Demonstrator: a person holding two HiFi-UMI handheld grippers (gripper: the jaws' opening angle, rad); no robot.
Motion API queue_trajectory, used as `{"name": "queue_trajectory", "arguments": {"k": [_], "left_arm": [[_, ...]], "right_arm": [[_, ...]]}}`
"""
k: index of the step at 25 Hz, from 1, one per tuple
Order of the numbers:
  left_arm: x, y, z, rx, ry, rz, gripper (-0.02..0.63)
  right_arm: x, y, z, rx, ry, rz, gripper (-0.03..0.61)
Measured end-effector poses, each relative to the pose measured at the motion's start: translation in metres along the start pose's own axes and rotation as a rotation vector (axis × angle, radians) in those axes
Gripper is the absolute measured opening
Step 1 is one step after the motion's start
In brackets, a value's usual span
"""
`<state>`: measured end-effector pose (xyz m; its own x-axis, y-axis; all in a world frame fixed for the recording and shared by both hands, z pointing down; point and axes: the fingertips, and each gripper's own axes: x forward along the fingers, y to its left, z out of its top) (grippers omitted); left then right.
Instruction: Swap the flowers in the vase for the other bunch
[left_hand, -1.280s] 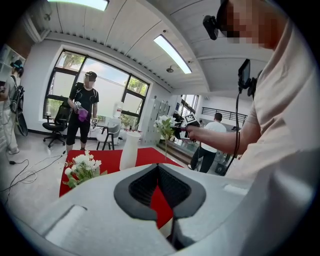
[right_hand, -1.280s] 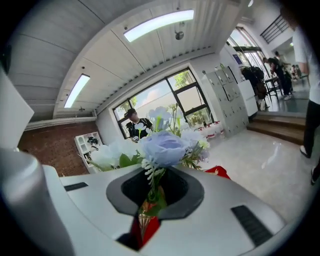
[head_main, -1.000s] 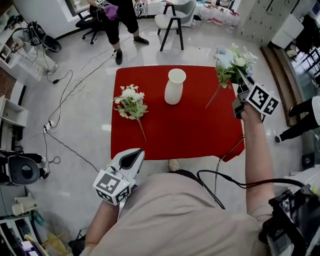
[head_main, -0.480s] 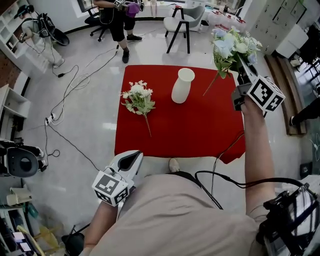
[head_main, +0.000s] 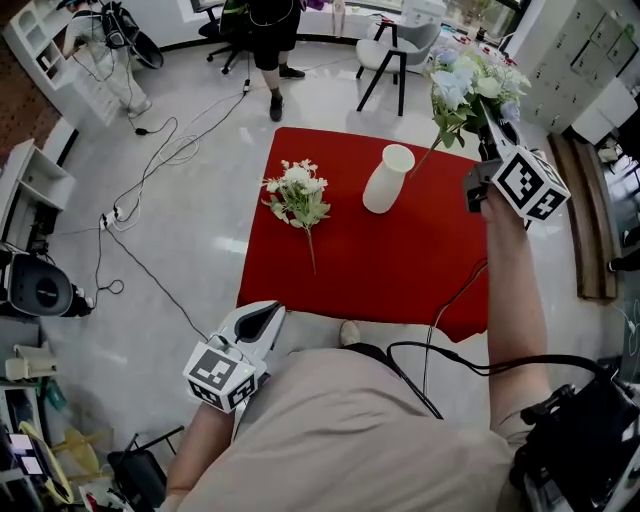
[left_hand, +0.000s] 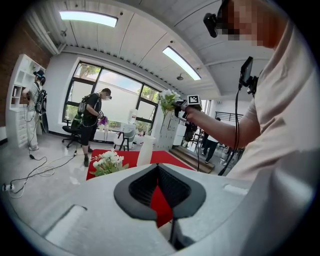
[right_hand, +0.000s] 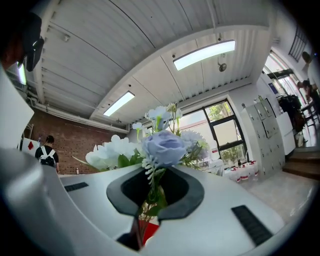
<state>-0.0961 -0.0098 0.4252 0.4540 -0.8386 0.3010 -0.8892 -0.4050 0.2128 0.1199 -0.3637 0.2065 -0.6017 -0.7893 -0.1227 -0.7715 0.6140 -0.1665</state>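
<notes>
Aloft, arm outstretched, right gripper (head_main: 483, 128) pinches the blue bunch (head_main: 468, 85); left gripper (head_main: 272, 308) sits closed.

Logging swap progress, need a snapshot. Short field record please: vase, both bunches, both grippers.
vase: upright on red table, no flowers in it
blue-and-white bunch: held in the air, right of the vase in the head view
white bunch: lying on the table, left of the vase, untouched
right gripper: shut on the blue-and-white bunch's stems
left gripper: shut, empty, at the table's near edge
</notes>
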Motion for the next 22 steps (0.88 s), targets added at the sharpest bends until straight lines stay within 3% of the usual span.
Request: {"name": "queue_trajectory", "arguments": {"k": [16, 22], "left_arm": [[0.026, 0.015, 0.005, -0.027, -0.001, 0.124, 0.008], [0.031, 0.014, 0.010, -0.025, 0.009, 0.138, 0.008]], "right_arm": [[0.065, -0.008, -0.049, -0.117, 0.014, 0.080, 0.048], [0.067, -0.005, -0.076, -0.106, 0.033, 0.103, 0.048]]}}
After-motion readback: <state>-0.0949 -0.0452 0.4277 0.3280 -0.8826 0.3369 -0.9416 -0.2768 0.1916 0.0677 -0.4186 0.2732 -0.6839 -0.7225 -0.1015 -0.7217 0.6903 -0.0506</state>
